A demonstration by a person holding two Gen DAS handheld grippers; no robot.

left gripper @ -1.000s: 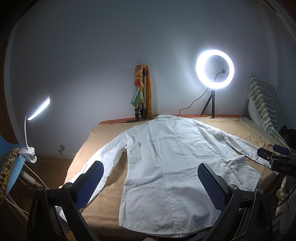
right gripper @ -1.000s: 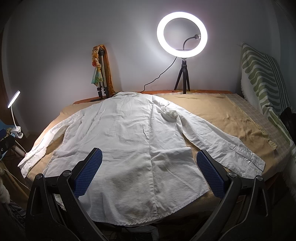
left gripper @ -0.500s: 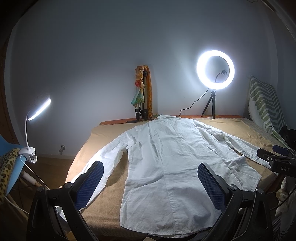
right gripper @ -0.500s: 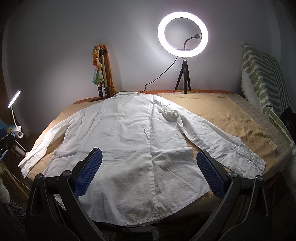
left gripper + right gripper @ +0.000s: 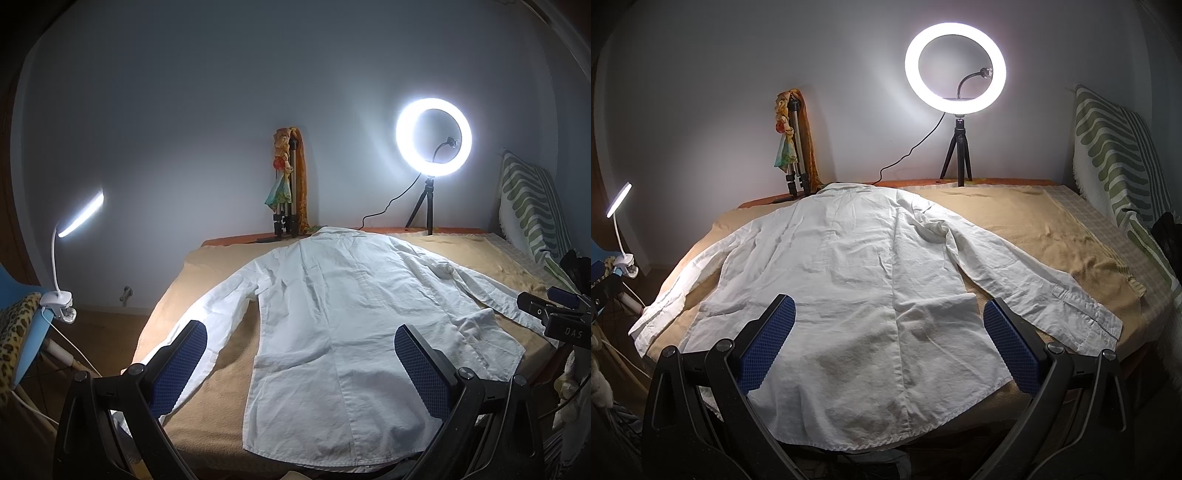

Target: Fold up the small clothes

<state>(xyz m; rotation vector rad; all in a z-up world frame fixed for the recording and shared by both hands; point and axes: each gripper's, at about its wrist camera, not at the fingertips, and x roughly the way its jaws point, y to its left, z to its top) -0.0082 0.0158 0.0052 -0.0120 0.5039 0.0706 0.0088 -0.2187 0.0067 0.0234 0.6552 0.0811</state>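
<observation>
A white long-sleeved shirt (image 5: 340, 314) lies spread flat, back up, on a tan blanket, collar at the far end and hem near me. It also shows in the right wrist view (image 5: 857, 295), with both sleeves stretched out to the sides. My left gripper (image 5: 301, 365) is open and empty, held above the hem near the shirt's left side. My right gripper (image 5: 890, 343) is open and empty above the hem's middle. Its tip (image 5: 546, 314) shows at the right edge of the left wrist view.
The tan blanket (image 5: 1052, 236) covers a bed. A lit ring light (image 5: 955, 66) on a small tripod and a folded tripod with a scarf (image 5: 792, 147) stand at the far edge. A striped green pillow (image 5: 1119, 158) leans at right. A clip lamp (image 5: 66, 258) stands at left.
The left wrist view has tipped slightly, so the scene sits a little lower. The shirt and both grippers' jaws are unchanged.
</observation>
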